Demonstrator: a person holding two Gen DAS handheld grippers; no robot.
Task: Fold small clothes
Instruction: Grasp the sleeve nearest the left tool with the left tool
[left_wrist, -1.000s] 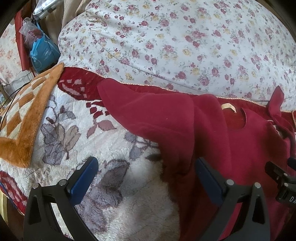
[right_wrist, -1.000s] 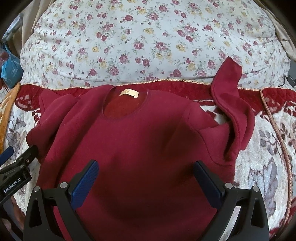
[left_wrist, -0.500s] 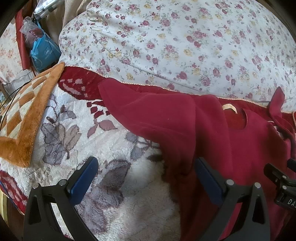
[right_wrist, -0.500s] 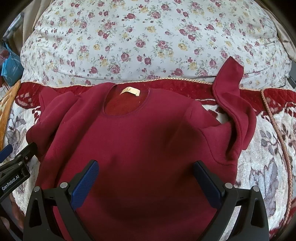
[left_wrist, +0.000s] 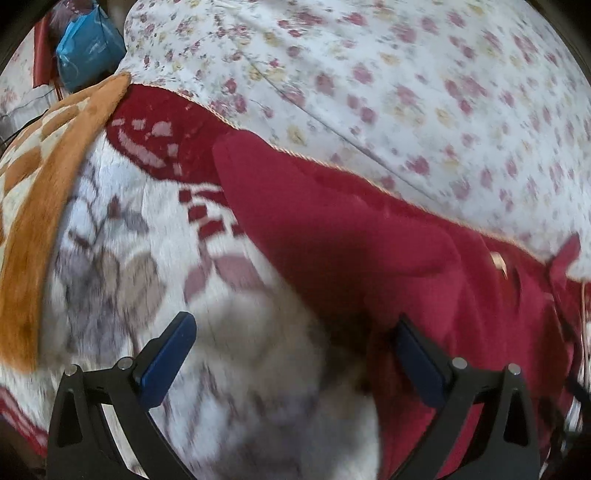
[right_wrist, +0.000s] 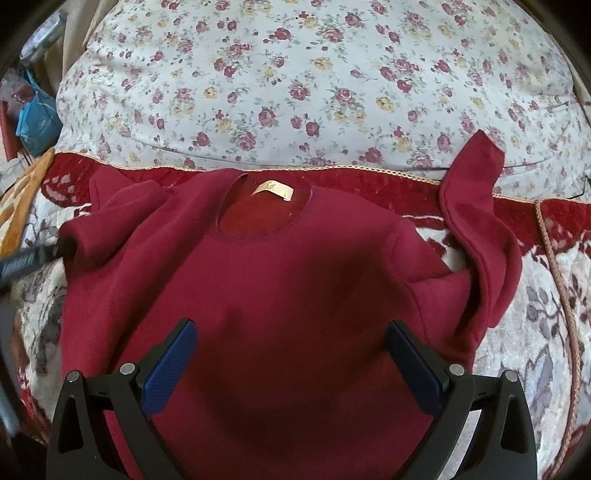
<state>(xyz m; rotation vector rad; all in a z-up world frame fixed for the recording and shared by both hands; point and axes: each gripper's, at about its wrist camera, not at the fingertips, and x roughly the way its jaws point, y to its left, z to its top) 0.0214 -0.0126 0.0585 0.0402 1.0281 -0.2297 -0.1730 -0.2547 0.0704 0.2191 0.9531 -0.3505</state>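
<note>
A small dark red sweatshirt (right_wrist: 295, 295) lies face up on a floral plush blanket (right_wrist: 546, 325), its neck label (right_wrist: 273, 190) towards the far side. Its right sleeve (right_wrist: 480, 236) is bent upward and its left sleeve (left_wrist: 314, 221) is spread out to the left. My right gripper (right_wrist: 291, 362) is open and empty above the sweatshirt's body. My left gripper (left_wrist: 291, 354) is open and empty over the sweatshirt's left edge, below the left sleeve. The left gripper also shows blurred at the left edge of the right wrist view (right_wrist: 26, 262).
A big flowered quilt (right_wrist: 314, 92) is heaped behind the sweatshirt. An orange and cream blanket (left_wrist: 44, 192) lies at the left. A blue bag (left_wrist: 88, 48) sits at the far left corner.
The left gripper has moved forward and to the left, and its view is now blurred by motion. The right gripper has moved slightly. Both stay open and the sweatshirt lies still.
</note>
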